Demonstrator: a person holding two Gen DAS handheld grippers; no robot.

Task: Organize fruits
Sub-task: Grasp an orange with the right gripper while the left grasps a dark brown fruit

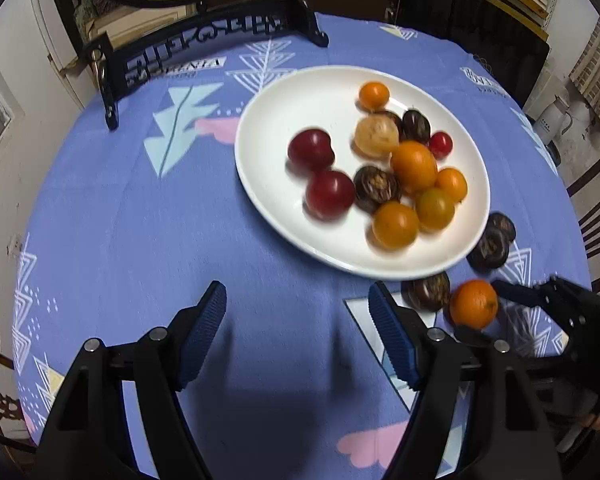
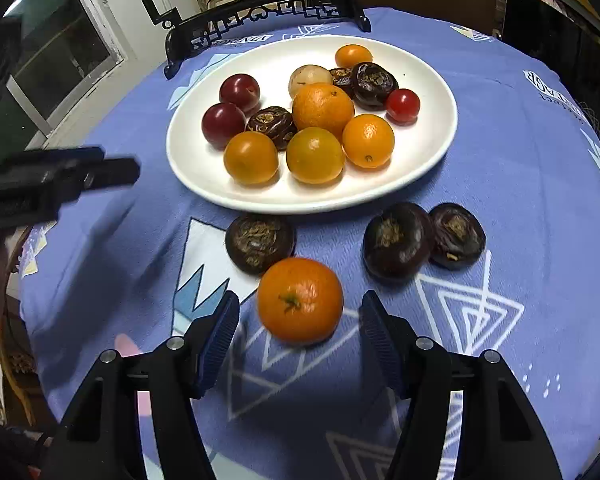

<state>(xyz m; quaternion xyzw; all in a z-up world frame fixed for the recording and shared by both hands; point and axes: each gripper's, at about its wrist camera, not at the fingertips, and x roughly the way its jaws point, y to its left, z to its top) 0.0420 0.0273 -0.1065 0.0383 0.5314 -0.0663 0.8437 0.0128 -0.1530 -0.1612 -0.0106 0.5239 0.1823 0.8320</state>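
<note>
Low in the right wrist frame, right tool (image 2: pixel 300 320) (pads apart) brackets the loose mandarin (image 2: pixel 300 300); centre it, close gently. Left tool (image 1: pixel 296 312) gapes empty.

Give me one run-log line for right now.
right gripper open, straddling loose orange on cloth | left gripper open, empty | plate holds fruit | three dark fruits off plate

Both wrist views look down, forward over table; share plate (image 1: pixel 260 184) (image 2: pixel 432 148)
</note>
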